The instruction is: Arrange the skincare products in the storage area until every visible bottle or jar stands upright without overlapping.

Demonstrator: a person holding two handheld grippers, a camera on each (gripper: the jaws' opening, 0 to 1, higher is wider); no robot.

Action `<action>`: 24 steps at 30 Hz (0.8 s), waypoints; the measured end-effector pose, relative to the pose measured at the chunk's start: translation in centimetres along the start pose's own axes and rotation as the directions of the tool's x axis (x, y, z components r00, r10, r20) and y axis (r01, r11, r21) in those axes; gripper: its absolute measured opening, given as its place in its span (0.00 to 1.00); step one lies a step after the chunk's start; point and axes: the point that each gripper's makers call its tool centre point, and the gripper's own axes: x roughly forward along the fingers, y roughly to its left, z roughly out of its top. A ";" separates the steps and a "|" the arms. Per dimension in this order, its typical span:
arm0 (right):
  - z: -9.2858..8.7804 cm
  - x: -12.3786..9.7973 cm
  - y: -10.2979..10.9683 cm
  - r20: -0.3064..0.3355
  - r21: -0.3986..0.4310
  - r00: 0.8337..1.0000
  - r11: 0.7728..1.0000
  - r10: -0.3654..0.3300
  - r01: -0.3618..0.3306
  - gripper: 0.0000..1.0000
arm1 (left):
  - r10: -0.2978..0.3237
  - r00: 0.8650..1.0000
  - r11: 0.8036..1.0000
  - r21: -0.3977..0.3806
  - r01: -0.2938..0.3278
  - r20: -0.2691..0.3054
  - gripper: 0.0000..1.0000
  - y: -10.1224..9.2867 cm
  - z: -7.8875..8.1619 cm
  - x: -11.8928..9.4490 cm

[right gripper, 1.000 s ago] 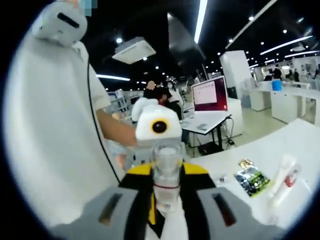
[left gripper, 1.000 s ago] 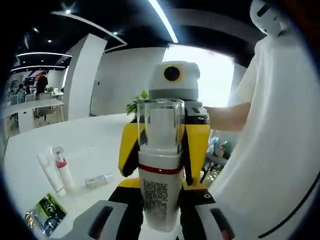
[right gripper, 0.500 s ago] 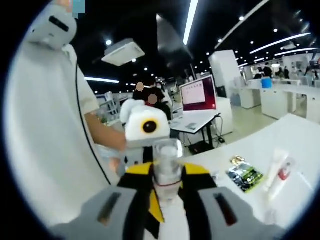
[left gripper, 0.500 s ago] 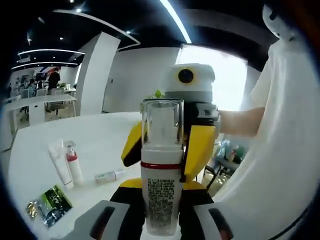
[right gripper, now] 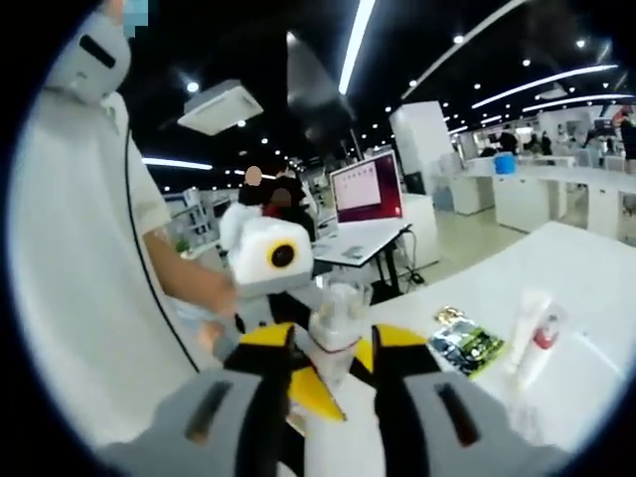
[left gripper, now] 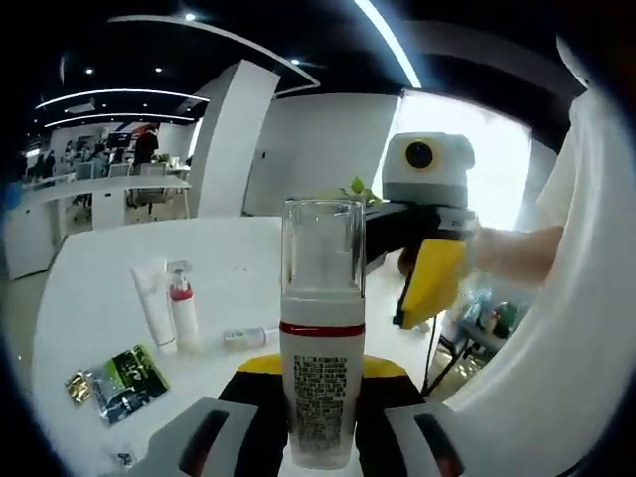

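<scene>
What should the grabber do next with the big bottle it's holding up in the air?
Probably lower it and stand it on the white table, on a bare patch. The left gripper holds the pump bottle upright above the table, and the right gripper is off it. A white tube and a small red-collared bottle already stand there, so keep clear of them.

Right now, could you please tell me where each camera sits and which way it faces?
Left gripper view: rides on the left tongs, looking along them past the clear-capped bottle they clamp and over the white table; the person's hand and white shirt show on the right.
Right gripper view: rides on the right tongs, facing that bottle and the person's shirt.
Shared: the bottle, the green sachet and the white tube on the table, seen from opposite sides.
</scene>
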 end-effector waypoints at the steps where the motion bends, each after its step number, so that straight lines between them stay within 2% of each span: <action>1: 0.1 0.0 -0.1 0.002 -0.001 1.000 1.000 -0.006 0.006 0.33 | 0.012 1.000 1.000 0.009 -0.012 -0.011 0.24 0.2 -0.3 0.0; 6: 0.1 0.1 -0.7 -0.025 -0.033 0.999 0.999 -0.032 0.031 0.34 | 0.034 0.999 0.999 0.003 -0.034 -0.033 0.24 0.9 -1.0 0.1; 11: 0.4 0.2 -0.9 -0.057 -0.048 0.998 0.999 -0.021 0.018 0.35 | 0.052 0.998 0.999 0.007 -0.052 -0.039 0.24 1.4 -1.1 0.0; 13: 0.5 0.2 -1.1 -0.102 -0.064 0.995 0.998 -0.023 0.016 0.35 | 0.064 0.997 0.998 0.019 -0.063 -0.040 0.24 1.7 -1.2 -0.1; 14: 0.3 0.2 -1.3 -0.145 -0.105 0.989 0.994 -0.029 0.013 0.35 | 0.070 0.997 0.997 0.013 -0.070 -0.040 0.24 1.9 -1.4 -0.2; 16: 0.1 0.3 -1.4 -0.186 -0.131 0.982 0.991 -0.031 0.007 0.36 | 0.080 0.996 0.997 0.008 -0.079 -0.038 0.24 2.2 -1.5 -0.3; 17: -0.2 0.5 -1.3 -0.236 -0.164 0.972 0.986 -0.019 -0.021 0.36 | 0.084 0.996 0.996 0.006 -0.084 -0.037 0.24 2.3 -1.7 -0.4; 18: -0.3 0.6 -1.1 -0.260 -0.170 0.966 0.985 -0.009 -0.036 0.36 | 0.086 0.996 0.996 0.005 -0.086 -0.038 0.24 2.4 -1.8 -0.4; 20: 0.1 1.0 -0.6 -0.264 -0.179 0.964 0.981 0.025 -0.074 0.38 | 0.092 0.995 0.996 0.015 -0.091 -0.041 0.24 2.4 -2.0 -0.5; 21: 0.1 1.2 -0.3 -0.286 -0.174 0.957 0.980 0.044 -0.097 0.38 | 0.091 0.995 0.996 0.018 -0.090 -0.042 0.24 2.4 -2.1 -0.5; 24: 0.0 1.3 -0.5 -0.360 -0.260 0.932 0.956 0.038 -0.139 0.37 | 0.077 0.996 0.996 0.039 -0.075 -0.051 0.24 2.0 -2.5 -0.6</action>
